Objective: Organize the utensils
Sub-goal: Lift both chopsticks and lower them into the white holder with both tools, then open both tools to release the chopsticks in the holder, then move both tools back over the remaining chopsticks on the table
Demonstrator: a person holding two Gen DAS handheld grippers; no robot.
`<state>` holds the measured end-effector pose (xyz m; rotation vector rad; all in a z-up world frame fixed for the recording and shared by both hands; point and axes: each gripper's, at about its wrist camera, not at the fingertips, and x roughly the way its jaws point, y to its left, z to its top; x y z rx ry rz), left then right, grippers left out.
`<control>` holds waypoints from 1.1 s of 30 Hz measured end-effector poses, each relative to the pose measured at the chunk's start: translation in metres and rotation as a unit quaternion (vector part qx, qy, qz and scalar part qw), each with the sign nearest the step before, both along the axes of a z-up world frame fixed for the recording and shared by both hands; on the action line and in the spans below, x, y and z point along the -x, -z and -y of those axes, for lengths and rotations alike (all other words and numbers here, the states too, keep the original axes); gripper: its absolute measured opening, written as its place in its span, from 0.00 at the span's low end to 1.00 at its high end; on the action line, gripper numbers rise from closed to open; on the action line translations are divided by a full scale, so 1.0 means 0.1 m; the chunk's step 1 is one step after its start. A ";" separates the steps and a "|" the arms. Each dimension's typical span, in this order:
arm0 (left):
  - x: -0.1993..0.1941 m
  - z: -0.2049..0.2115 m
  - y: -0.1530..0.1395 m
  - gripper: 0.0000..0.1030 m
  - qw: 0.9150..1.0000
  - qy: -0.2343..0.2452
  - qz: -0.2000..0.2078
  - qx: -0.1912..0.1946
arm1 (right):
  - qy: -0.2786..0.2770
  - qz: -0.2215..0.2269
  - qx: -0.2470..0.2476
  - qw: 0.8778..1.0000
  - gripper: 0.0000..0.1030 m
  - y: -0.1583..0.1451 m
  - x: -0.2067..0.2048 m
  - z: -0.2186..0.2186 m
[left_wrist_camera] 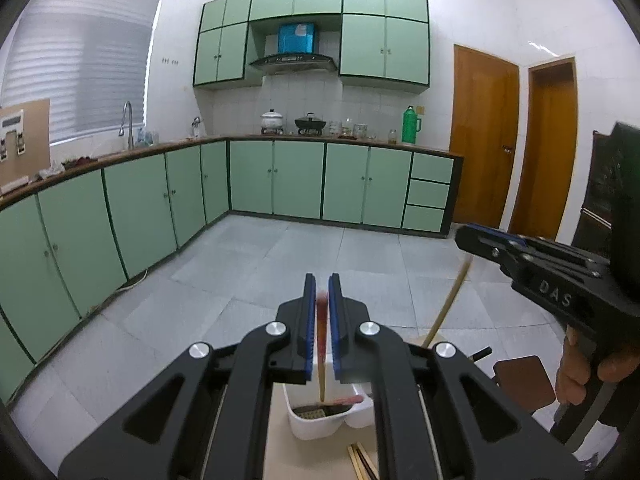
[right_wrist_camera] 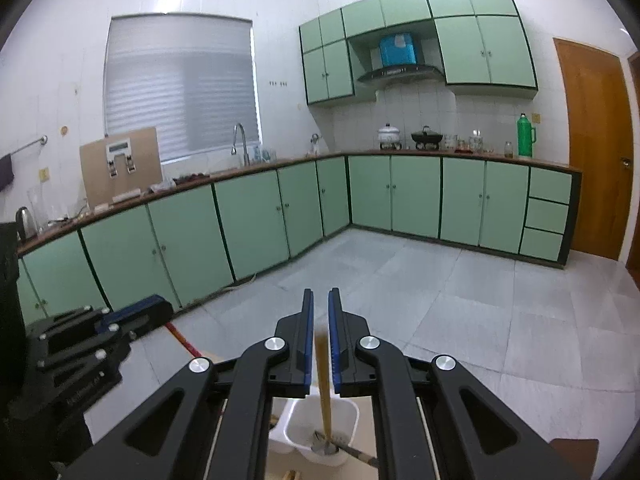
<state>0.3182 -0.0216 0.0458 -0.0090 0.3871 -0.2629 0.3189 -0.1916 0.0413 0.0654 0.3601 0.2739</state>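
Green-cabinet kitchen behind a pale worktop (left_wrist_camera: 280, 440). Right gripper (left_wrist_camera: 472, 236), centre right, reads "DAS"; its fingers pinch a tan chopstick (right_wrist_camera: 324, 384). Left gripper (left_wrist_camera: 322, 280) clamps a red-tipped chopstick (left_wrist_camera: 321, 344). Both chopsticks point into the white caddy (left_wrist_camera: 316, 426), bottom centre, which holds utensils.

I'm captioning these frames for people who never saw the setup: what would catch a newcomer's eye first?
Up close, the left gripper pinches a red-topped chopstick, while the right gripper pinches a plain wooden chopstick. Both sticks hang over a white utensil holder on the table. Behind, mint-green cabinets line two walls of the kitchen.
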 end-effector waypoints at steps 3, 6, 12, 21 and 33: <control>0.05 -0.07 0.00 0.10 1.000 -0.004 0.000 0.005 | 0.002 -0.008 -0.004 1.000 0.17 0.03 0.03 0.06; 0.15 -0.13 -0.02 0.18 1.000 -0.009 0.006 0.005 | 0.011 -0.010 -0.019 1.000 0.33 0.04 0.14 0.18; 0.56 -0.21 0.07 0.37 1.000 -0.017 0.010 0.010 | 0.022 -0.013 -0.045 0.999 0.57 0.15 0.52 0.41; 1.36 -0.25 0.83 0.54 0.997 -0.022 -0.067 0.023 | 0.027 -0.071 -0.041 0.996 0.71 0.93 1.42 0.42; 1.94 -0.28 1.95 0.57 0.980 -0.007 -0.195 -0.035 | 0.019 -0.200 -0.011 0.980 0.72 2.03 1.98 0.08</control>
